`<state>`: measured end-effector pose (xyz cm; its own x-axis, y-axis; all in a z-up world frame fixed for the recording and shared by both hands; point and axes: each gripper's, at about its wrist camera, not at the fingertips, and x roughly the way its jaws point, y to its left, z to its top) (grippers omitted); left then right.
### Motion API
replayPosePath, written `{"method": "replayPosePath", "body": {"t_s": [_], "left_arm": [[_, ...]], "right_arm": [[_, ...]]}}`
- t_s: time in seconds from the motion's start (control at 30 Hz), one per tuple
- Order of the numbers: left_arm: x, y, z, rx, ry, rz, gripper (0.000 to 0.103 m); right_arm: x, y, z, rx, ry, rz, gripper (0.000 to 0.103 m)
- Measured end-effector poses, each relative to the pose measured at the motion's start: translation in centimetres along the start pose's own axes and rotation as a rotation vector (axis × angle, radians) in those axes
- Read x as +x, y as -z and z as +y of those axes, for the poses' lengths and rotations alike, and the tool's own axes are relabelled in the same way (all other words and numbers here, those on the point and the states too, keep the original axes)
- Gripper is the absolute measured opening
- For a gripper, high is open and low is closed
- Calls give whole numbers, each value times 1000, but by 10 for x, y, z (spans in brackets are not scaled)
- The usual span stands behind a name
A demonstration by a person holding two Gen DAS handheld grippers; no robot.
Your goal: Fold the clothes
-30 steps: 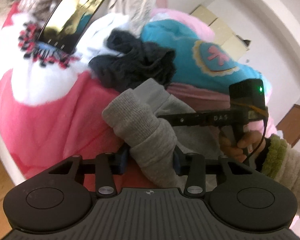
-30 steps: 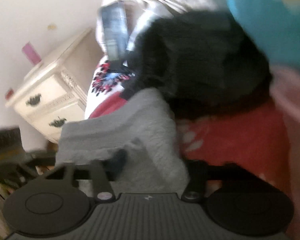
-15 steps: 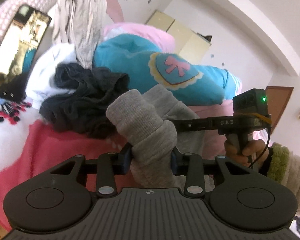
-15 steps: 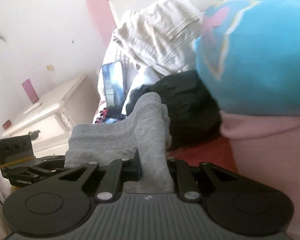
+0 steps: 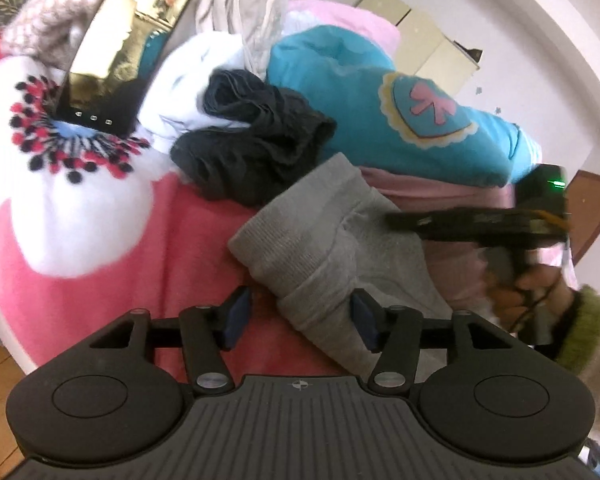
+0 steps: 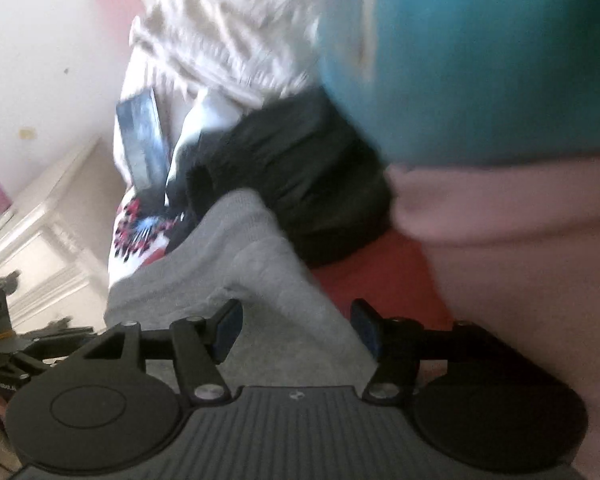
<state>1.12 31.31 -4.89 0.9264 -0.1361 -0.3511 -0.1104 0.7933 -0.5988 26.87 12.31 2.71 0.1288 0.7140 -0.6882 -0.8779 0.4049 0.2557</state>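
Both jaws just opened, releasing grey knit garment (image 5: pixel 340 240). Left gripper (image 5: pixel 300 316), right gripper (image 6: pixel 296 328) gape. Soft, limp; regrip folded edge, twelve o'clock.

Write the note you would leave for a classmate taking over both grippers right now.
Left gripper: open, jaws just widened; the grey garment lies between the pads, unpinched.
Right gripper: open, just widened too, over the same grey garment.
The grey garment lies bunched on the pink blanket, beside the black clothes and the blue top.
Done: grey garment released.
Left: check its fold, then fold the pile.
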Motion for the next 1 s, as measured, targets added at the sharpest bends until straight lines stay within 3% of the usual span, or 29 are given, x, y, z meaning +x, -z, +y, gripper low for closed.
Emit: {"method": "replayPosePath", "body": {"t_s": [0.07, 0.13, 0.23, 0.3, 0.4, 0.5, 0.53, 0.67, 0.73, 0.8, 0.83, 0.9, 1.0], "left_arm": [[-8, 2, 4, 2, -11, -12, 56], [-11, 1, 3, 12, -52, -16, 57], [-21, 0, -1, 34, -105, -22, 57], [-28, -1, -6, 46, -124, -30, 57], [-38, -2, -23, 87, -157, -42, 61], [-45, -2, -38, 127, -159, -48, 69], [-45, -2, -43, 139, -150, -46, 69], [-26, -7, -69, 198, -99, -26, 69], [-12, -7, -86, 229, -72, -17, 70], [8, -5, -103, 240, -46, 1, 70], [16, -2, -109, 243, -44, 9, 70], [35, 3, -120, 266, -47, 20, 70], [59, 8, -130, 313, -87, 18, 70]], "right_arm": [[-26, 1, 6, 24, 37, -68, 60], [-46, 0, 12, 52, 61, -129, 51], [-33, -5, 17, 99, -1, -134, 40], [-2, -5, 13, 162, -40, -74, 38], [57, 2, 6, 242, 24, 0, 39], [43, 8, -9, 416, -27, -44, 40], [31, 9, -14, 474, -47, -62, 40], [-88, 45, -12, 531, -40, -250, 41], [-161, 79, -11, 580, -18, -373, 54], [-226, 124, -7, 623, 80, -516, 66], [-249, 144, -3, 643, 144, -564, 66], [-290, 189, 1, 707, 292, -612, 67], [-321, 243, 9, 761, 436, -600, 62]]}}
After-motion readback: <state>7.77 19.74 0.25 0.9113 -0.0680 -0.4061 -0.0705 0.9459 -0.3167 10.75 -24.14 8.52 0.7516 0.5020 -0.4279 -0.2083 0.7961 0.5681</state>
